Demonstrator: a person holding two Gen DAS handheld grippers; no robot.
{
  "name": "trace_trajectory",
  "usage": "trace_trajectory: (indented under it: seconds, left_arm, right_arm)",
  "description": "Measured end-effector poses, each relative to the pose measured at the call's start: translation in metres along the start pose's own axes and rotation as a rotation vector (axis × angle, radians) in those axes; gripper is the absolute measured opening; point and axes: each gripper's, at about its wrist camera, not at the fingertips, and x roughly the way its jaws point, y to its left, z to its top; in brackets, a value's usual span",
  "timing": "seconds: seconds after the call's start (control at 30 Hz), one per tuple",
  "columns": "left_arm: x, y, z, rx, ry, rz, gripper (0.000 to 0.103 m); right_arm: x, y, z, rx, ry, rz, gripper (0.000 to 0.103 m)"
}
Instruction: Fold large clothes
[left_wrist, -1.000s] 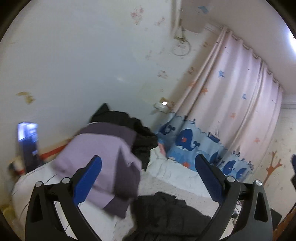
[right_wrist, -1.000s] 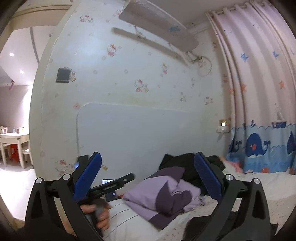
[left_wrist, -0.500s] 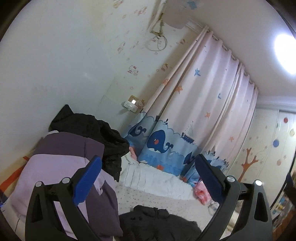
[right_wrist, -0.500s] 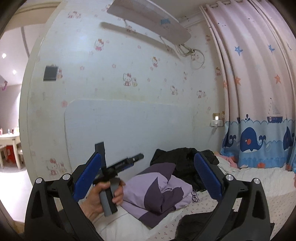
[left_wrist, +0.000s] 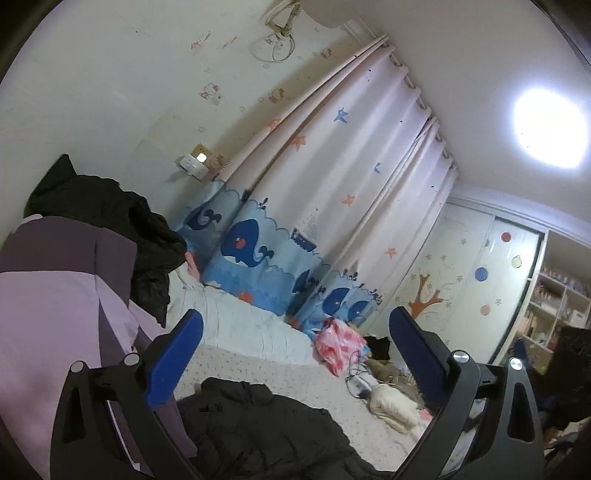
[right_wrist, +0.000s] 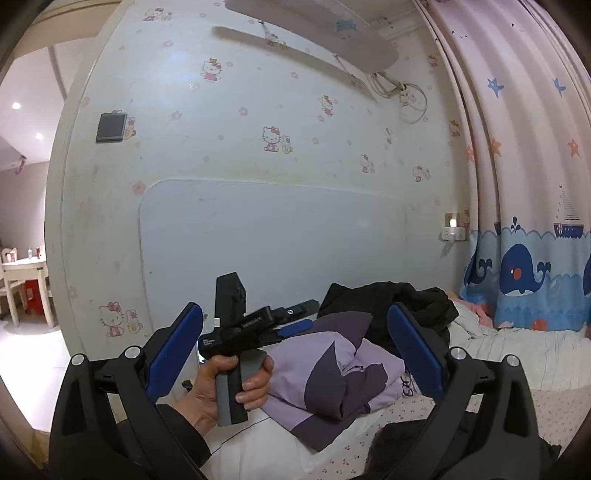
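Left gripper (left_wrist: 295, 354): spread wide, empty.
Right gripper (right_wrist: 294, 349): spread wide, empty.
Black jacket (left_wrist: 266, 432): lower part cut off by frame.

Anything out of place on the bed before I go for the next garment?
Two things. The black jacket below the left gripper lies crumpled, not spread flat. Another black garment is heaped loosely behind the folded purple jacket by the headboard. Both grippers are open and empty; the right gripper hangs clear of the bed.
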Motion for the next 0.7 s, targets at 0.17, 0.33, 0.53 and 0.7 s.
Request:
trace_trajectory:
  seconds: [0.17, 0.33, 0.53, 0.7]
  left_arm:
    - [0.001, -0.015, -0.006, 0.085, -0.044, 0.450, 0.096]
    - [-0.015, -0.021, -0.024, 0.068, -0.072, 0.751, 0.096]
    - [-0.059, -0.025, -0.065, 0.000, -0.111, 0.834, 0.096]
    - [-0.091, -0.039, -0.117, 0.004, -0.010, 0.727, 0.096]
  right_arm:
    - [-0.005, 0.014, 0.002, -0.102, -0.073, -0.224, 0.096]
    - [0.004, 0.048, 0.004, -0.326, -0.173, -0.509, 0.096]
    - [0.023, 0.079, 0.006, -0.438, -0.195, -0.549, 0.096]
    - [0.005, 0.030, -0.009, -0.181, 0.067, -0.085, 0.096]
